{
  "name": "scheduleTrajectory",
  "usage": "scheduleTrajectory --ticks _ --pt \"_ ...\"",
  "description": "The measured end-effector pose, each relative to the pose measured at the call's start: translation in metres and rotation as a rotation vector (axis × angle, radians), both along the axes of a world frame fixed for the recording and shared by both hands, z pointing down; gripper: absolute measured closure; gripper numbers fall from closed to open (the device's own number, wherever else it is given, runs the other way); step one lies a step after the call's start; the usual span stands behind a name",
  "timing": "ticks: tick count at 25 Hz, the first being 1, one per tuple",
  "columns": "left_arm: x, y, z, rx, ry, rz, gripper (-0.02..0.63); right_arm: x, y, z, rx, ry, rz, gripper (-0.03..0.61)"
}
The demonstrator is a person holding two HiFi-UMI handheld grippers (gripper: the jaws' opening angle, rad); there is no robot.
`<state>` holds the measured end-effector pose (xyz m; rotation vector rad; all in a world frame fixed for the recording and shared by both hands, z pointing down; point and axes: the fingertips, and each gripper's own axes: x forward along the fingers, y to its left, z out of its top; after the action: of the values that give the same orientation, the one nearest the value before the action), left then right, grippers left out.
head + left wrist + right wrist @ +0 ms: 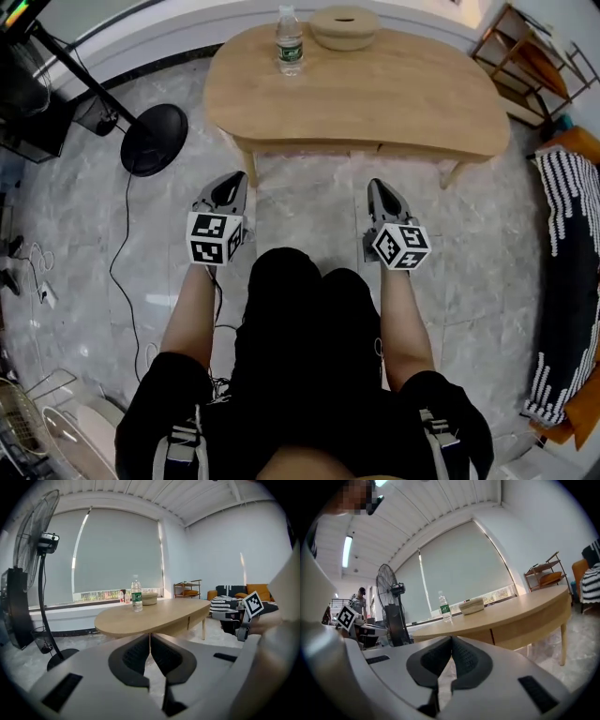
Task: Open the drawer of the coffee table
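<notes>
A light wooden oval coffee table [375,94] stands in front of me, with a water bottle [291,42] and a round beige bowl [344,26] at its far edge. A drawer front [520,629] sits in the apron under its near edge, with a vertical seam at its left; it looks closed. My left gripper [232,180] and right gripper [377,186] hover low over the floor just short of the table, side by side and apart from it. On both, the jaws are shut with nothing between them, as the left gripper [149,637] and right gripper [451,640] show in their own views.
A standing fan with a round black base [155,139] and a cable on the floor are at the left. A wooden rack [525,56] and a sofa with a striped throw [567,281] are at the right. My knees in black are right behind the grippers.
</notes>
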<state>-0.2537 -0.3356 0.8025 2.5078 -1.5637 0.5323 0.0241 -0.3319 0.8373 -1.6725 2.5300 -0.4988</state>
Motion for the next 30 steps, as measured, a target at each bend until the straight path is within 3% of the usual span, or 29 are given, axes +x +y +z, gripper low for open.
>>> scheduleTrajectory --ticks 6,11,12,13,14,17,22,30 --pt "-0.009 -0.001 0.024 0.006 0.054 -0.023 0.586 0.003 -0.001 0.042 -0.008 -0.007 0.005 0.561" --pt "-0.012 -0.008 0.029 0.006 0.071 -0.014 0.584 0.007 -0.005 0.061 -0.033 -0.127 -0.011 0.561" --pt "-0.012 -0.010 0.030 0.005 0.082 -0.003 0.537 0.007 -0.007 0.064 -0.034 -0.168 -0.030 0.549" --pt "-0.011 -0.014 0.032 0.001 0.096 0.007 0.448 0.006 -0.009 0.067 -0.040 -0.215 -0.053 0.423" --pt "-0.011 -0.017 0.033 -0.003 0.109 0.013 0.397 0.006 -0.011 0.070 -0.049 -0.263 -0.070 0.343" --pt "-0.014 -0.025 0.041 -0.012 0.115 0.017 0.353 0.010 -0.021 0.080 -0.070 -0.370 -0.078 0.263" --pt "-0.022 -0.041 0.058 -0.037 0.082 0.011 0.345 0.017 -0.042 0.096 -0.083 -0.457 -0.078 0.202" --pt "-0.036 -0.089 0.094 -0.083 0.075 0.018 0.344 0.011 -0.090 0.131 -0.130 -0.532 -0.097 0.192"
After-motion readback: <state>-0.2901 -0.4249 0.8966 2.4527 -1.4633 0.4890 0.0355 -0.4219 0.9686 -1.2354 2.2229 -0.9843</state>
